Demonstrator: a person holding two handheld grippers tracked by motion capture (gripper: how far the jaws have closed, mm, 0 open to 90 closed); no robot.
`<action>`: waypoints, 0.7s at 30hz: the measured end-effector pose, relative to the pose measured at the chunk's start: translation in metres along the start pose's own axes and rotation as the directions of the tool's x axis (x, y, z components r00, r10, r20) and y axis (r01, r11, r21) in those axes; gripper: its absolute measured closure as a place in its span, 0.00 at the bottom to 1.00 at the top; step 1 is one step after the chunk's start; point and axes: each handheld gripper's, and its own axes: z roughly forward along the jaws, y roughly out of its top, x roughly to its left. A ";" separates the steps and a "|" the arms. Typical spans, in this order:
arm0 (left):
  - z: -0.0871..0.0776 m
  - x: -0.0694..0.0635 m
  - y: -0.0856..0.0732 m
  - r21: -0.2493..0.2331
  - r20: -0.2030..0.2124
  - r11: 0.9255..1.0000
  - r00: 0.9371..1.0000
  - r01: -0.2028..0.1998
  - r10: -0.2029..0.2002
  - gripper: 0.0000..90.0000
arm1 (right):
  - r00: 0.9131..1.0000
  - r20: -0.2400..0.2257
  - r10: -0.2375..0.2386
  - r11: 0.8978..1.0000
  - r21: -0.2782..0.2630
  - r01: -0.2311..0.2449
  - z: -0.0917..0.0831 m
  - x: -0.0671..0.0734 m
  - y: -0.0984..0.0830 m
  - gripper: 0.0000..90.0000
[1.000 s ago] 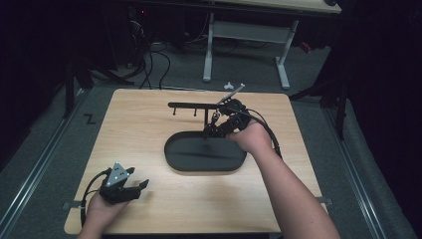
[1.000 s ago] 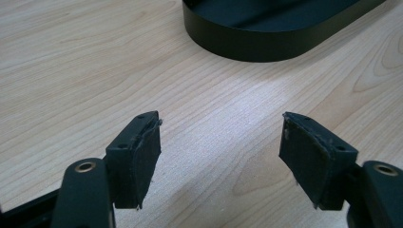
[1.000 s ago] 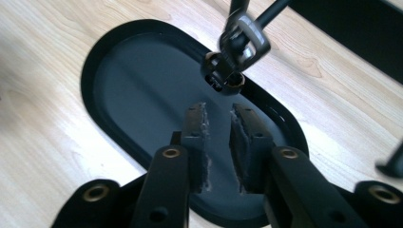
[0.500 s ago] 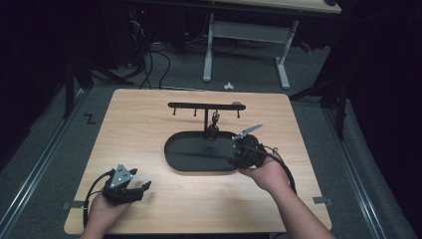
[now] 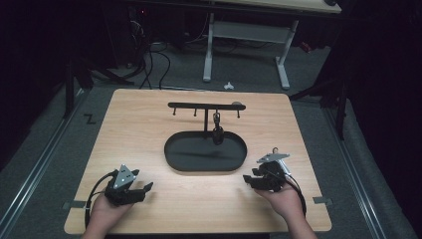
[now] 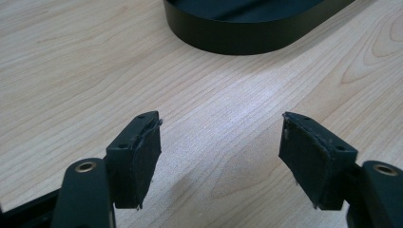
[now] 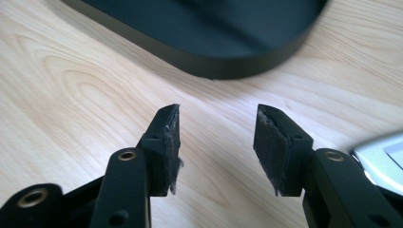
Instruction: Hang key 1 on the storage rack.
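Observation:
A black oval tray (image 5: 174, 152) lies mid-table, with a black T-shaped rack (image 5: 199, 105) rising from it. A small dark item (image 5: 217, 133) hangs from one of the rack's hooks. My right gripper (image 5: 247, 179) rests low over the wood near the tray's right end, jaws pointing left. Its jaws have just been opening and nothing sits between them (image 7: 218, 116); the tray's wall (image 7: 214, 66) lies just ahead. My left gripper (image 5: 145, 189) sits at the near left, open and empty (image 6: 221, 128), facing the tray's rim (image 6: 247, 42).
The wooden table (image 5: 134, 129) stands on grey carpet. Behind it are a white desk frame (image 5: 244, 32) and cables on the floor (image 5: 149, 55). Tape marks sit at the table's near corners (image 5: 318, 200).
My right hand has drawn back from the rack's hook, moving toward the near right and down to the table. The small dark item stays hanging on the hook. The left hand has kept still.

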 end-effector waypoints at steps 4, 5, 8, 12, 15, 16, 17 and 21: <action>0.001 -0.001 0.001 0.004 0.002 1.000 1.000 -0.003 0.003 0.34 | 0.999 0.050 -0.005 0.996 -0.085 0.010 -0.011 -0.011 -0.020 0.61; 0.001 -0.003 0.002 0.008 0.001 1.000 1.000 -0.015 0.015 0.34 | 0.996 0.086 -0.009 0.997 -0.074 0.016 -0.014 -0.018 -0.026 0.61; 0.001 -0.004 0.002 0.011 -0.001 1.000 1.000 -0.023 0.023 0.34 | 0.994 0.094 0.056 0.994 -0.095 -0.047 -0.018 -0.031 -0.034 0.60; 0.001 -0.005 0.002 0.015 0.000 1.000 1.000 -0.025 0.025 0.34 | 0.990 0.121 0.079 0.991 -0.115 -0.065 -0.022 -0.040 -0.036 0.60; 0.000 -0.003 0.000 0.015 -0.003 1.000 1.000 -0.023 0.023 0.34 | 0.984 0.132 0.121 0.986 -0.132 -0.104 -0.025 -0.048 -0.035 0.59; -0.001 -0.002 0.000 0.012 -0.004 1.000 1.000 -0.016 0.016 0.34 | 0.982 0.141 0.127 0.985 -0.136 -0.108 -0.025 -0.051 -0.035 0.59; -0.002 -0.002 -0.001 0.010 -0.004 1.000 1.000 -0.011 0.011 0.34 | 0.979 0.150 0.136 0.983 -0.140 -0.115 -0.025 -0.054 -0.034 0.59; -0.002 0.001 -0.002 0.012 -0.005 1.000 1.000 0.000 0.000 0.34 | 0.961 0.173 0.217 0.963 -0.200 -0.182 -0.024 -0.079 -0.023 0.66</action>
